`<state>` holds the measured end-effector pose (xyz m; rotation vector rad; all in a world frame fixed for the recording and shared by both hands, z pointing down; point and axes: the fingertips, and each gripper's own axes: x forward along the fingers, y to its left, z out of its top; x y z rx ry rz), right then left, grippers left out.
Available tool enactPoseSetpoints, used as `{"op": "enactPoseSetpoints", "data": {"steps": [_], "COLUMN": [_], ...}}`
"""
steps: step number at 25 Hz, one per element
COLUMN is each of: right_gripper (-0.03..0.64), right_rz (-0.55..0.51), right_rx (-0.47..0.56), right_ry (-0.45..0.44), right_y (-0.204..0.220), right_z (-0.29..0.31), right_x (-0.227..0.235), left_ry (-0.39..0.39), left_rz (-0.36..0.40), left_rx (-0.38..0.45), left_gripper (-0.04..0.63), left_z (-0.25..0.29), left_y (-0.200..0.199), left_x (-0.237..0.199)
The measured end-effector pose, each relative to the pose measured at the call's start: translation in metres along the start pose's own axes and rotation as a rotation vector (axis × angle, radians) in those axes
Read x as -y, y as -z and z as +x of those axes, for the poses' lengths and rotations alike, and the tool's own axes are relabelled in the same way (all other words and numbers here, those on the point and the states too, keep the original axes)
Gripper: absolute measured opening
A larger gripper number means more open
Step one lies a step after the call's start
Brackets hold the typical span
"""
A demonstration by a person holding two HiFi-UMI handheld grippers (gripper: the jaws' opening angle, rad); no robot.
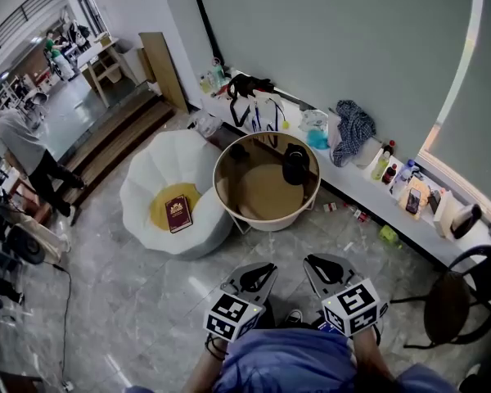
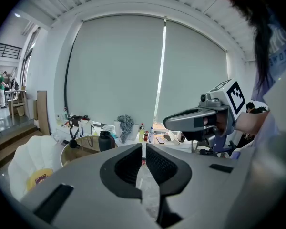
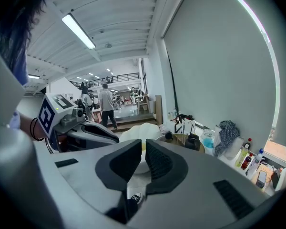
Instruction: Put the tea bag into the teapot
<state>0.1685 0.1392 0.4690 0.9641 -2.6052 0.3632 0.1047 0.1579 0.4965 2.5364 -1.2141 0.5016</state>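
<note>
**Left tool** [image 1: 256, 273]: lower centre of the head view, held close to your body. Its jaws are almost together with only a thin slit between them, and nothing is in it

**Right tool** [image 1: 326, 267]: just beside the left one, lower centre. It is set the same way, jaws drawn nearly together on nothing

**Teapot** [image 1: 295, 164]: dark, standing at the upper right of the round surface [image 1: 266, 223] in mid-frame, well apart from both tools. You cannot tell from here whether its lid is on

**Small dark object** [image 1: 238, 150]: upper left of the same surface, too small to identify

**Tea bag**: not visible in any view. No packet or string can be made out on the round surface, and the cluttered ledge [image 1: 356, 188] along the window wall at right is too small to read

**White petal-shaped chair** [image 1: 147, 188] with a red book [image 1: 178, 214]: left of the surface, no part of the task

**Step in hand, as judged**: the approach, with nothing picked up yet. To do it well:
- Close in on the round surface and find the tea bag before you commit either tool.
- Spread the jaws before you reach, since neither tool would admit anything as it stands.
- Take the bag by its tag or top edge, not the belly, so it hangs clear.
- Check that the teapot mouth is uncovered, and if a lid sits on it, lift that with the other tool first
</note>
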Motion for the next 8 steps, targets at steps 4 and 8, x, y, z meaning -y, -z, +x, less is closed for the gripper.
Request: {"op": "enactPoseSetpoints", "data": {"steps": [4,8], "right_gripper": [0.038,0.038], "right_rz": [-0.001,-0.025], "right_rx": [-0.002,0.017], "right_ry": [0.004,0.018], "right_y": [0.001,-0.005], "right_z": [0.001,0.007], "right_x": [-0.001,0.005], "left_ry": [0.003,-0.007], "left_rz": [0.003,0.020], "left_rx": [-0.003,0.016], "left_gripper": [0.019,0.018], "left_z": [-0.002,0.001], "left_y": [0.001,-0.003], "left_x": [0.000,-0.011]}}
